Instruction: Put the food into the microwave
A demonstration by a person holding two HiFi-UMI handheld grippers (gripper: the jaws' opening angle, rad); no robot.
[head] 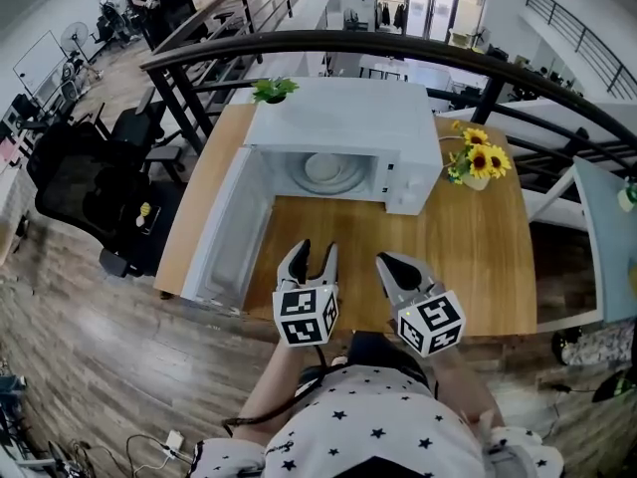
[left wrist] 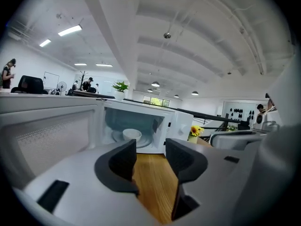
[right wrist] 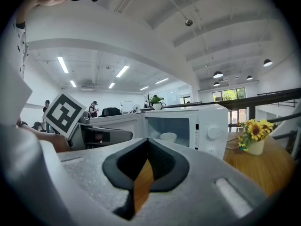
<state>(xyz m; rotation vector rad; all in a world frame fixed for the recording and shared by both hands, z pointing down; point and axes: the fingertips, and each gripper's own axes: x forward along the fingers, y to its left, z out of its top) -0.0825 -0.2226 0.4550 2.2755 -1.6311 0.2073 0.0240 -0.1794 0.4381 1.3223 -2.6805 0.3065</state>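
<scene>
Wood of the table (head: 468,257) was all that showed between the jaws of the left gripper (head: 317,252). They stood partly open, the pads clear of each other and holding nothing. The right gripper (head: 388,263), just beside it, had its jaws brought together at the tips and was likewise empty. Both hovered over the near edge of the table and pointed toward the microwave (head: 343,127), touching neither it nor each other.

The white bowl (head: 325,170) sat inside the microwave on the turntable (head: 358,177), well apart from both grippers, with a stretch of bare tabletop between. In the left gripper view it appeared ahead, just above the left-hand jaw. In the right gripper view it lay a little to the right of the closed tips. What the bowl contained could not be made out.

The microwave door (head: 231,229) hung wide open to the left, and the left gripper was the nearer of the two to its free edge. A small green plant (head: 274,90) stood at the microwave's far left corner. A vase of sunflowers (head: 480,159) stood on the table to the microwave's right.
</scene>
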